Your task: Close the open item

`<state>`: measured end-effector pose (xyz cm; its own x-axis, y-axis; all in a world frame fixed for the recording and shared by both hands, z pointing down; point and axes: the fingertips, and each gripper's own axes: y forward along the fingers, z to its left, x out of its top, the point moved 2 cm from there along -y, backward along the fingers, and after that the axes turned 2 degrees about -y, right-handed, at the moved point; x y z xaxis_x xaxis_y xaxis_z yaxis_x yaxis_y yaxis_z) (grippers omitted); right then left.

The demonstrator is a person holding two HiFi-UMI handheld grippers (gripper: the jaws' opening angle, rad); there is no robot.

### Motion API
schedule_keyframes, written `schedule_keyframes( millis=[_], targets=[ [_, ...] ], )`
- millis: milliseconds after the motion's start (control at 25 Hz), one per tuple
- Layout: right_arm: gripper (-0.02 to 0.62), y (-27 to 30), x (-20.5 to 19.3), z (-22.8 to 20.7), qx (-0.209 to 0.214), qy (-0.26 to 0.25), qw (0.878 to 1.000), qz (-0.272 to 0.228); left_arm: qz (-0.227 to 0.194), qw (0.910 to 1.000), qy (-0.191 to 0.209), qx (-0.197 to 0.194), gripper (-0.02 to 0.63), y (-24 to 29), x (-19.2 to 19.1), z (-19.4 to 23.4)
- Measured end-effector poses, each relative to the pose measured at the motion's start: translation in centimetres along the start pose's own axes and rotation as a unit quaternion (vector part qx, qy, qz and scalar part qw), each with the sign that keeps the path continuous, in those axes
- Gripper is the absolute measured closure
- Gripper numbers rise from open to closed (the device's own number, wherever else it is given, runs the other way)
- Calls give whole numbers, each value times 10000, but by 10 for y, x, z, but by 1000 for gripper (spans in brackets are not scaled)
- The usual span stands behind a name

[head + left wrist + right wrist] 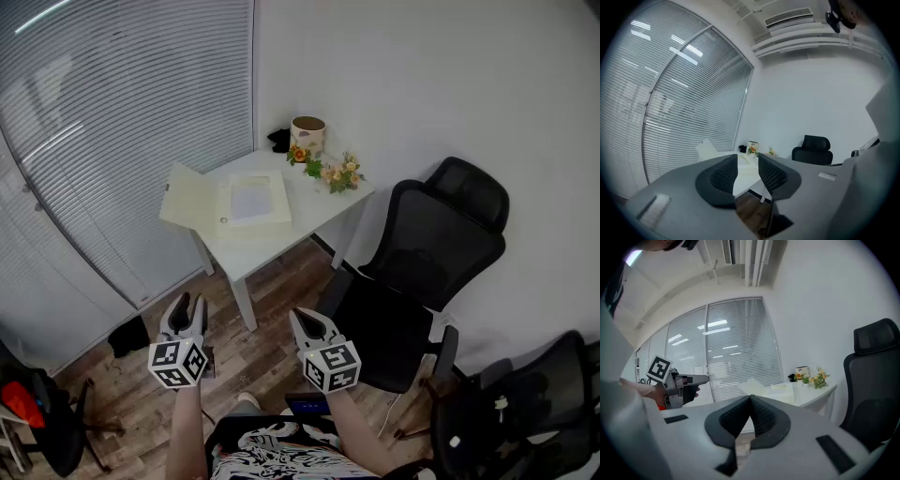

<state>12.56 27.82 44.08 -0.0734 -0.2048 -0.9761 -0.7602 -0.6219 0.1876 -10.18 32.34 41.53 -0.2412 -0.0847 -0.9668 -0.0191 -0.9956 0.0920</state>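
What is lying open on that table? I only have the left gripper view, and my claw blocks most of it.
Observer: A cream file box. Its lid is swung open to the left side of the table.
Operator: Anything inside it?
Observer: A white sheet lies flat in it.
Operator: And my other claw?
Observer: The right claw is shut and empty, over the floor, apart from the table.

Smooth matt white table (322, 202); floor (274, 349) = wood-grain planks w/ slight sheen. Box file (191, 199) looks like matt cream cardboard. Chair (439, 236) back: black mesh.
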Motion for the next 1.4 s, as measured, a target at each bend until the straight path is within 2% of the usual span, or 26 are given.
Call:
schedule_keyframes(
  millis=[160, 280, 760, 840, 1040, 1400],
  targets=[
    [594, -6, -3, 1, 55, -14, 10000, 36, 113, 9995, -228, 189, 499, -14, -19, 1],
    [594, -7, -6, -1, 60, -10, 10000, 67, 166, 9991, -335, 177, 499, -16, -25, -2],
    [594, 11, -15, -19, 58, 79, 9998, 148, 292, 9975, -481, 416, 497, -4, -36, 13],
    [594, 22, -20, -25, 64, 115, 9997, 210, 307, 9970, -469, 533, 476, 5, -41, 20],
    [594, 61, -30, -47, 150, -28, 9992, 369, 388, 9948, -642, 694, 477, 46, -55, 45],
    [594, 173, -16, -123, 92, -178, 9972, 718, 604, 9878, -1039, 987, 474, 173, -63, 111]
  ],
)
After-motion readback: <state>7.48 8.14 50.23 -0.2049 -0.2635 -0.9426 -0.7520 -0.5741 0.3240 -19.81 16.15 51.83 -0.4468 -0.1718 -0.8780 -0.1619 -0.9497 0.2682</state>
